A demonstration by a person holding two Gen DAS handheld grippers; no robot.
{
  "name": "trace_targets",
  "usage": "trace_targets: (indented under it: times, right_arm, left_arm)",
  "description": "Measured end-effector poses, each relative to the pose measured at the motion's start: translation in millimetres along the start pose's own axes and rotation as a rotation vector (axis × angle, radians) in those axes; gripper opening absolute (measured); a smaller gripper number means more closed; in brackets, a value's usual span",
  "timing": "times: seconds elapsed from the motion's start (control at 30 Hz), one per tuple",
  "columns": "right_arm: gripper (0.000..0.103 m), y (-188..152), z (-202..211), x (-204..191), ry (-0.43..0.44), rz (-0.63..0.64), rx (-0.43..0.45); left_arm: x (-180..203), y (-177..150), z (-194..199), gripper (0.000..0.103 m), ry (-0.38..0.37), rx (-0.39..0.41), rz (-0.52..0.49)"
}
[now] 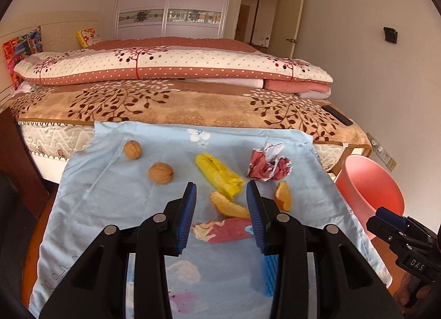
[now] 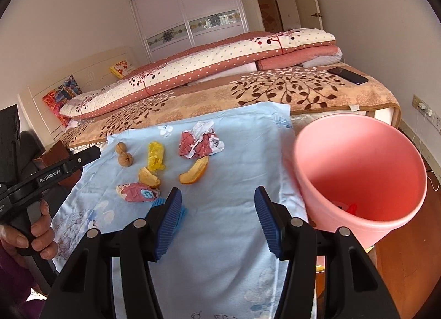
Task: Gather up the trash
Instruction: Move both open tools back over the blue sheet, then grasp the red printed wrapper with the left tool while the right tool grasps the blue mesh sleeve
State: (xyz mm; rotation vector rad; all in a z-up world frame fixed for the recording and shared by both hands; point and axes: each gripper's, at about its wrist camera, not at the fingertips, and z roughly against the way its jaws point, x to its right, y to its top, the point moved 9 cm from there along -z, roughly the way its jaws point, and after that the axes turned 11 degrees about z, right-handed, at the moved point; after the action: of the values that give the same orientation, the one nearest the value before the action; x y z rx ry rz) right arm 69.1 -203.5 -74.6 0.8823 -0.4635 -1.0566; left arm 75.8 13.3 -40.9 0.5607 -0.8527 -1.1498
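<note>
On the far left of the light blue cloth (image 1: 115, 181) that covers my counter lie two walnuts (image 1: 132, 149), near each other but apart, the nearer one (image 1: 161, 172) a little further right. Next comes a crumpled yellow plastic bag (image 1: 219, 174), lying slantwise. Just in front of it is a curved piece of orange peel (image 1: 230, 207), and nearer me a pink printed wrapper (image 1: 226, 230) lies flat on the cloth.

My left gripper (image 1: 222, 189) hangs over this middle patch with its blue pads spread and nothing between them; through the gap I see the yellow bag, the peel and the wrapper below. A blue corrugated scrap (image 1: 271, 275) lies on the cloth under its right finger.

Further right sits a wad of crumpled red and white paper (image 1: 268, 164), and in front of it a second piece of orange peel (image 1: 284, 196), standing on its edge.

My right gripper (image 2: 217, 195) is also open and empty, its pads wide apart above bare cloth, with the trash ahead and to its left.

At the right edge of the counter, beside the cloth, stands the pink bin (image 2: 325, 181), open-topped, with something small and red at its bottom (image 2: 351, 208). Behind everything runs the bed (image 1: 176, 101), with a dark phone (image 1: 337, 115) near its right corner.
</note>
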Motion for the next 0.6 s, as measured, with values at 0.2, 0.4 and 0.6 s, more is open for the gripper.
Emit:
trace_targets:
  times: [0.2,0.4,0.6]
  right_arm:
    - [0.054,-7,-18,-30,0.056,0.066,-0.060]
    - [0.054,-14,-29,-51,0.103,0.109,-0.111]
    - [0.054,-22,-42,-61,0.133,0.129,-0.161]
  left_arm:
    - [-20,-12,-7,0.038,-0.004,-0.049,0.046]
    - [-9,-26,-19,0.038,-0.062,-0.112,-0.024]
    - [2,-35,-34,0.038,-0.116,-0.185,-0.179]
